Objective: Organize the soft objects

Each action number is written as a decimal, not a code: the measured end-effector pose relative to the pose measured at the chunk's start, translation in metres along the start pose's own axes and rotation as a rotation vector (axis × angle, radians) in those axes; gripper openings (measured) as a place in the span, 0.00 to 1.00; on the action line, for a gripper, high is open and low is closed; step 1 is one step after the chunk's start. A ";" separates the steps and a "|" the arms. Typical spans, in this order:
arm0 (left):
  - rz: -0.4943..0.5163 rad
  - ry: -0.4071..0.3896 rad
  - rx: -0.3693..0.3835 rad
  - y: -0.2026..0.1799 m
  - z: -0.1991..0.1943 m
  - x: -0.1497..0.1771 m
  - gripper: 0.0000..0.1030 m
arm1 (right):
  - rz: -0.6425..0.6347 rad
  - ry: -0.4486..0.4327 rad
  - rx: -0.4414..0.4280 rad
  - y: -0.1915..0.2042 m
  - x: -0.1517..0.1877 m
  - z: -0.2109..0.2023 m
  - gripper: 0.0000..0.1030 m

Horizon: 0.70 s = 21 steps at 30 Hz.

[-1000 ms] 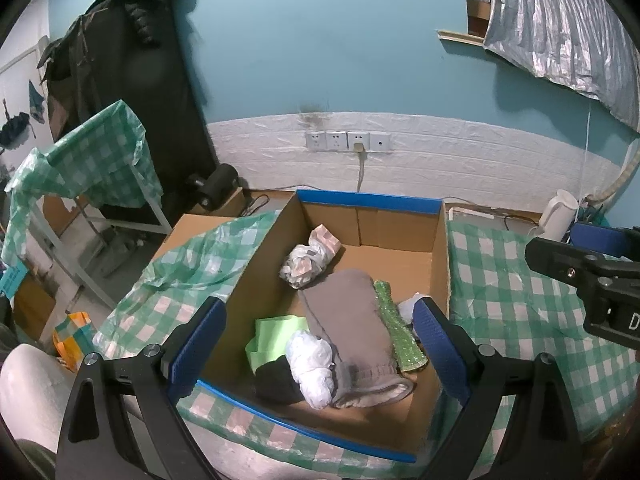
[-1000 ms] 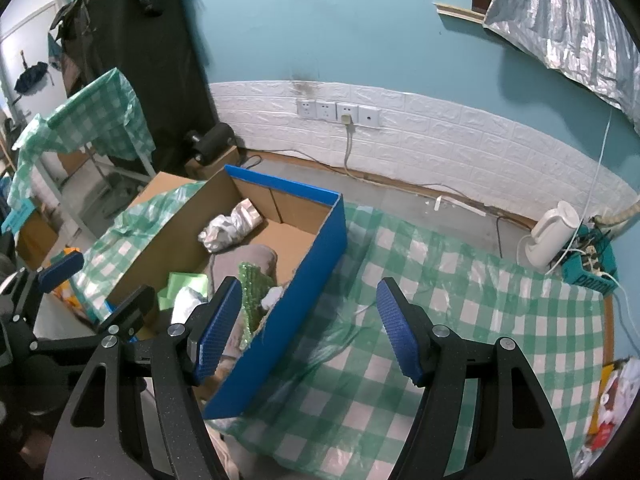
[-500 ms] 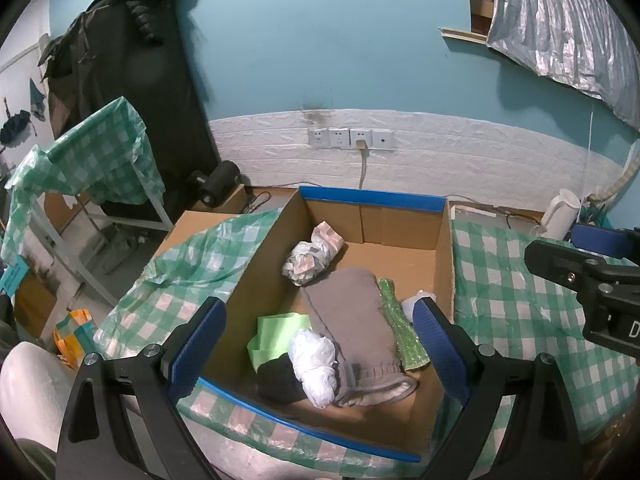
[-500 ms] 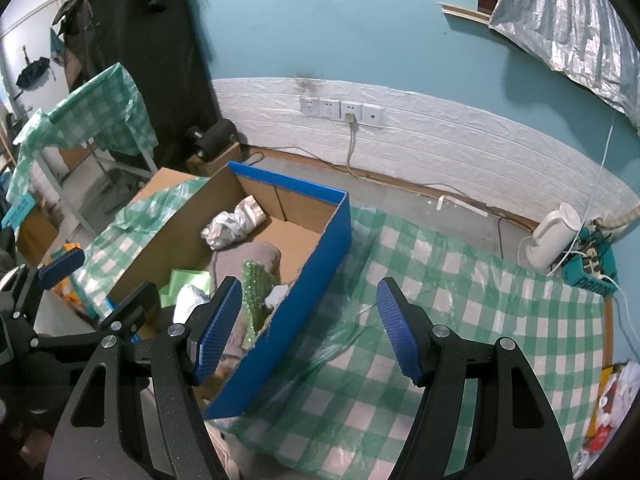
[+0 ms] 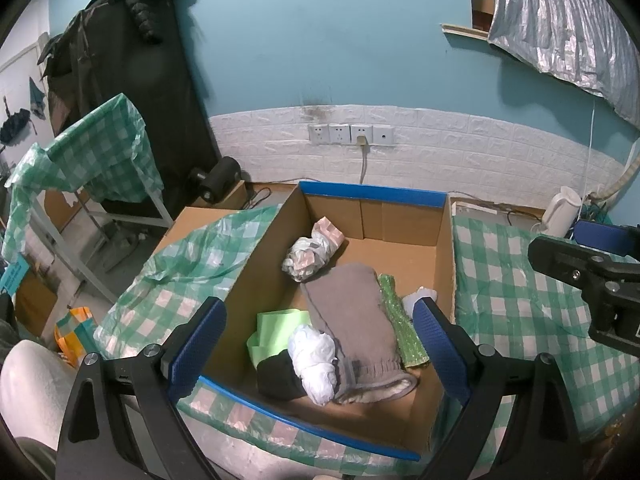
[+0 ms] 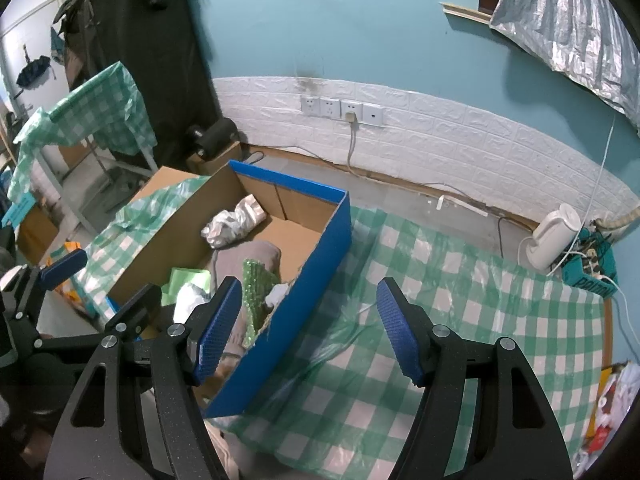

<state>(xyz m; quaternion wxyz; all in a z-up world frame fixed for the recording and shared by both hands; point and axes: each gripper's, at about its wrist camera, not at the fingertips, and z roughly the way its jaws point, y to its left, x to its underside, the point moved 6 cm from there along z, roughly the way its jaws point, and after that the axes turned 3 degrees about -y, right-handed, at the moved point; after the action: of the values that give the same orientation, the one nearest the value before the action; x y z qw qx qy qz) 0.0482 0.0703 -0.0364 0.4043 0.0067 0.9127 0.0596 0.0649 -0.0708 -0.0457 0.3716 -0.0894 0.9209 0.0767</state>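
A cardboard box with blue rims stands on the green checked cloth. Inside lie a folded grey garment, a white bundle, a black item, a light green cloth, a green sparkly strip and a crumpled white-pink bag. My left gripper hangs open above the box's near end, nothing between its fingers. My right gripper is open too, over the box's blue right wall and the cloth, holding nothing. The same garment shows in the right wrist view.
The checked cloth spreads right of the box. A white kettle and a power strip sit at the far right by the wall. A covered rack and a dark coat stand at left. Wall sockets lie behind.
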 end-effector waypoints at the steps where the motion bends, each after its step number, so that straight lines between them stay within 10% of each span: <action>1: 0.000 0.002 0.000 0.000 0.000 0.001 0.92 | 0.002 0.000 0.000 0.000 0.000 0.000 0.67; 21: 0.001 0.006 0.000 0.000 0.000 0.002 0.93 | 0.003 -0.001 0.002 0.001 0.000 0.000 0.68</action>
<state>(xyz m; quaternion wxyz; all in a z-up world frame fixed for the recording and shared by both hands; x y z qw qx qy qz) 0.0470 0.0703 -0.0377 0.4013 0.0069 0.9140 0.0599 0.0645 -0.0696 -0.0454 0.3718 -0.0879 0.9210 0.0763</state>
